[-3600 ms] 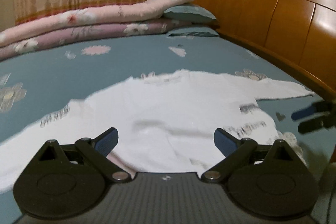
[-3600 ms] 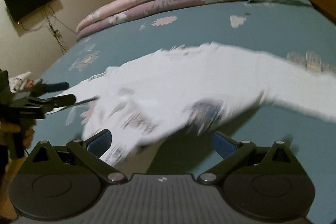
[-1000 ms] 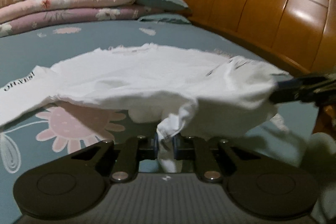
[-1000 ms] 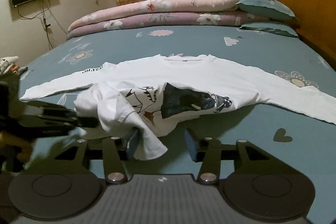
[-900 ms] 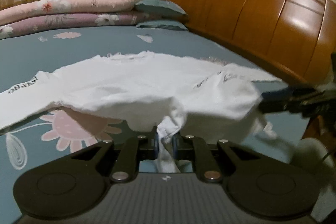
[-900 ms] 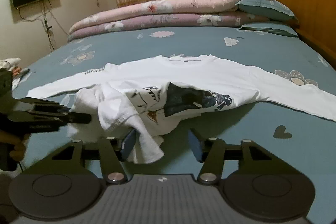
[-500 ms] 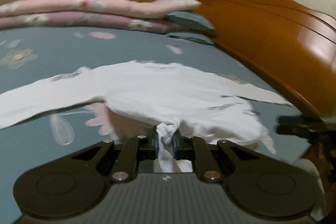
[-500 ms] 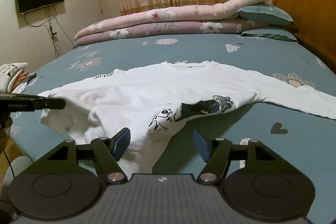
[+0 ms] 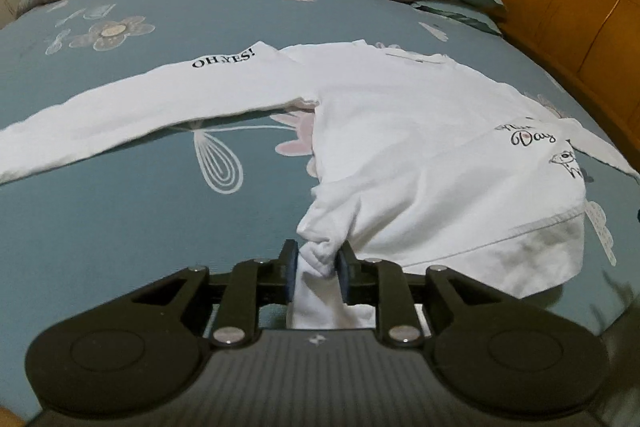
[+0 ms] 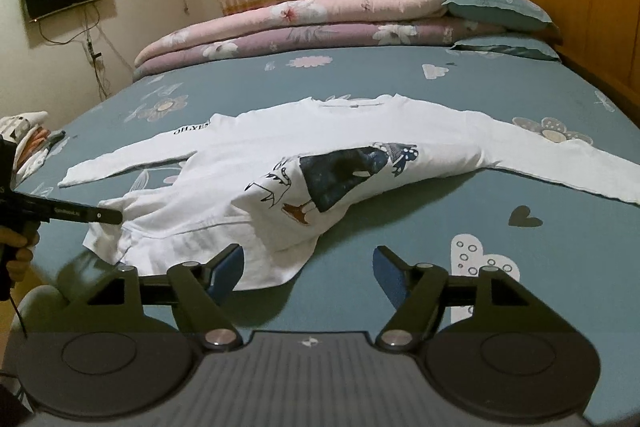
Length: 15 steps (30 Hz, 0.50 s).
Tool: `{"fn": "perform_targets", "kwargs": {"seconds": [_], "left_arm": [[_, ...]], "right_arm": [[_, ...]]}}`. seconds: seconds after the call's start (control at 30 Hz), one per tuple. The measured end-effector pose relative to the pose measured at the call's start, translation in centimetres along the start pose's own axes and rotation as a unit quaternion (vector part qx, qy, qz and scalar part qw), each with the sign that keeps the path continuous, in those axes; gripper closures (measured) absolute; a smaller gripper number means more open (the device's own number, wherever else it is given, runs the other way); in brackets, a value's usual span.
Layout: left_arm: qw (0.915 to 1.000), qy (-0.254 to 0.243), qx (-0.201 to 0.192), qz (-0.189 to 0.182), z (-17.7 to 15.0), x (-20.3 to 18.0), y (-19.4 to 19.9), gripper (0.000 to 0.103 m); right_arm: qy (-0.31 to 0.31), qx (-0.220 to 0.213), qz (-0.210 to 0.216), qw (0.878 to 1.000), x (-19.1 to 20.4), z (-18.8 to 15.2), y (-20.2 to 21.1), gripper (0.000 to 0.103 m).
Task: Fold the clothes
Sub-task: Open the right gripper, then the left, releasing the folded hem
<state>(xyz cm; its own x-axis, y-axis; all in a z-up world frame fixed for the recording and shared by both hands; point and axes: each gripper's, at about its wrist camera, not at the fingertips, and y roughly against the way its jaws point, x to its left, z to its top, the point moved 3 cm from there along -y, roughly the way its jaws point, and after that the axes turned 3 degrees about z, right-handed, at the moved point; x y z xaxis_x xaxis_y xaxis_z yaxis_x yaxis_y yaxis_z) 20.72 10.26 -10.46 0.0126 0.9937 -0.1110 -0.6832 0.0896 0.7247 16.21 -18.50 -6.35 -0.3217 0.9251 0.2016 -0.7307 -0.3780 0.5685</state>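
Note:
A white long-sleeved shirt [image 9: 420, 147] lies spread on the blue flowered bed sheet [image 9: 120, 207], sleeves out to both sides, its lower part folded up so the print [image 10: 344, 171] shows. My left gripper [image 9: 318, 263] holds a bunched corner of the hem at the near edge. Its jaws are opening, and the cloth still fills the gap and touches both pads. In the right wrist view that gripper [image 10: 114, 217] reaches in from the left to the shirt [image 10: 320, 147]. My right gripper [image 10: 308, 263] is open and still opening, with nothing between its fingers. The hem lies just beyond its left finger.
Rolled pink and purple quilts [image 10: 320, 15] and blue pillows [image 10: 496, 7] lie along the far side of the bed. A wooden headboard [image 9: 560, 7] runs down the right. A pile of clothes [image 10: 28, 135] sits at the left edge, and a person's hand [image 10: 16, 251] is below it.
My right gripper let go of the hem and opened wide. The lifted lower part of the shirt came down onto the bed. My left gripper swung round, and its jaws parted slightly around the cloth.

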Motion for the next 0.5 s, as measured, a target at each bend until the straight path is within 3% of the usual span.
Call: {"fn": "perform_targets", "kwargs": {"seconds": [0.1, 0.23, 0.4, 0.5], "left_arm": [[0.9999, -0.012, 0.002, 0.011, 0.3, -0.4, 1.6, 0.068], [0.9992, -0.035, -0.016, 0.014, 0.9, -1.8, 5.0, 0.063], [0.9938, -0.098, -0.046, -0.027, 2.6, -6.7, 7.6, 0.043], [0.9878, -0.13, -0.047, -0.072, 3.6, -10.7, 7.5, 0.042]], "right_arm": [[-0.003, 0.004, 0.003, 1.0, -0.1, -0.2, -0.3, 0.027], [-0.01, 0.007, 0.012, 1.0, -0.1, -0.5, -0.8, 0.026], [-0.016, 0.013, 0.022, 1.0, 0.0, -1.2, -1.4, 0.026], [-0.019, 0.016, 0.027, 0.999, -0.1, -1.6, -1.5, 0.023]]}}
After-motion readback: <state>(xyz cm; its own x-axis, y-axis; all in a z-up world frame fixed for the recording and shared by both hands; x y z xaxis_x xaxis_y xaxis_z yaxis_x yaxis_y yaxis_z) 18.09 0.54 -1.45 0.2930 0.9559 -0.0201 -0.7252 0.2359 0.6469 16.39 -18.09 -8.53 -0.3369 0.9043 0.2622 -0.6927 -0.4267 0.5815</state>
